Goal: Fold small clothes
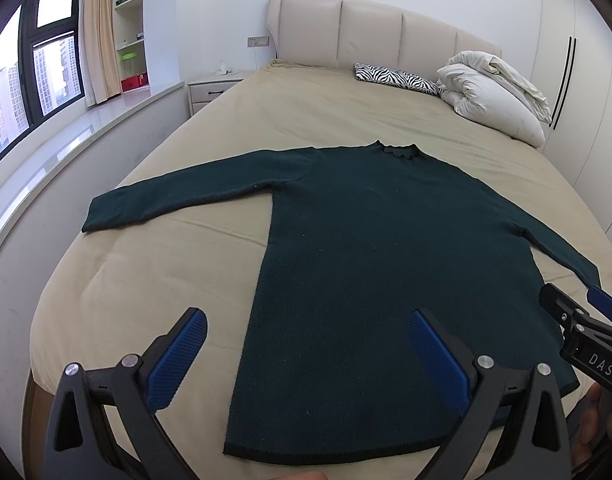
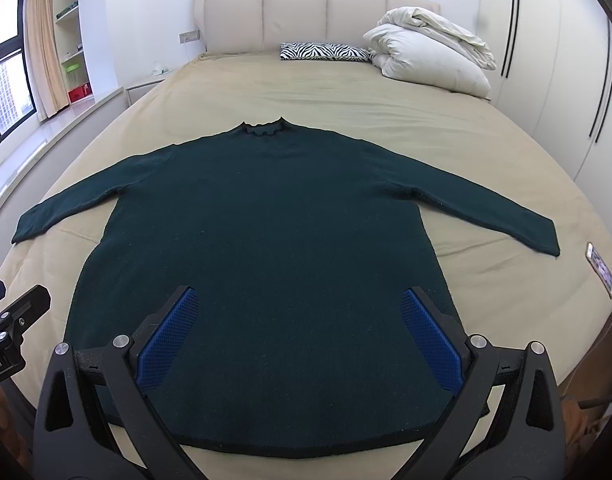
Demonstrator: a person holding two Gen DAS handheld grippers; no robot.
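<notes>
I saw the dark green sweater lying flat on the bed, front down or up I could not tell, collar toward the headboard and both sleeves spread out to the sides. My left tongs hung wide open above the hem's left part, holding nothing. My right tongs were just as wide open over the lower middle of the sweater, also holding nothing. A phone lay on the sheet beyond the right cuff, a zebra pillow and a folded duvet up by the headboard.
</notes>
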